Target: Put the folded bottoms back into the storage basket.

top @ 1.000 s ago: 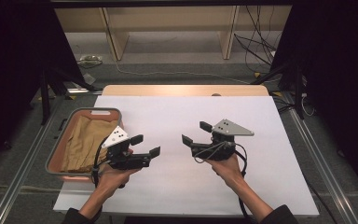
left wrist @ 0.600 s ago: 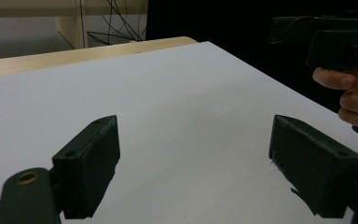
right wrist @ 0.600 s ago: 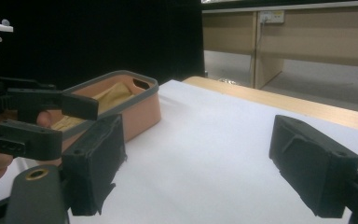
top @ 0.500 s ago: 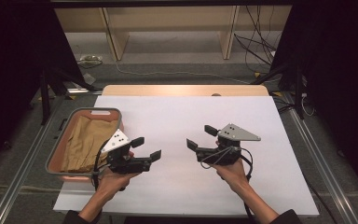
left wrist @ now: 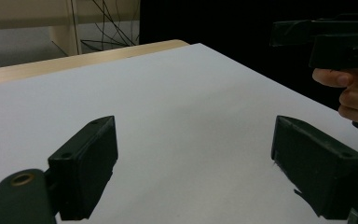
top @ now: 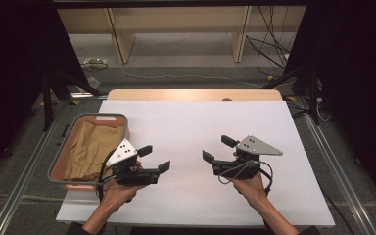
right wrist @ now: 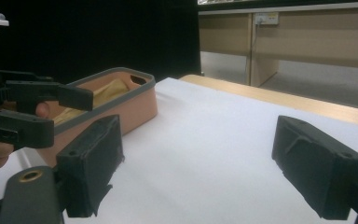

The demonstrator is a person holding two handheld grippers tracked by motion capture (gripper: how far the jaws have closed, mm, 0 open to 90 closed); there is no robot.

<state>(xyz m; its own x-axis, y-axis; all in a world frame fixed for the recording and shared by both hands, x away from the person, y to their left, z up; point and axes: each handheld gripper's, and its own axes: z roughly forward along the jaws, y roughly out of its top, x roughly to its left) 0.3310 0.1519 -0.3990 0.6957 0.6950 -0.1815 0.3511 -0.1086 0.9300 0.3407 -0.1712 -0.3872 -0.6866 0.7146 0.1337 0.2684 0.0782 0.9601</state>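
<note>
Our left tool [top: 154, 158] hangs with jaws wide and nothing between them, just beside the right wall of the pink bin [top: 61, 161]; our right tool [top: 219, 149] is equally wide and empty, well apart across the white tabletop [top: 191, 122]. The tan cloth [top: 89, 149] lies in the bin, left of both tools, long axis running away from us. We judge the left tool nearer, needing a turn leftward.
</note>
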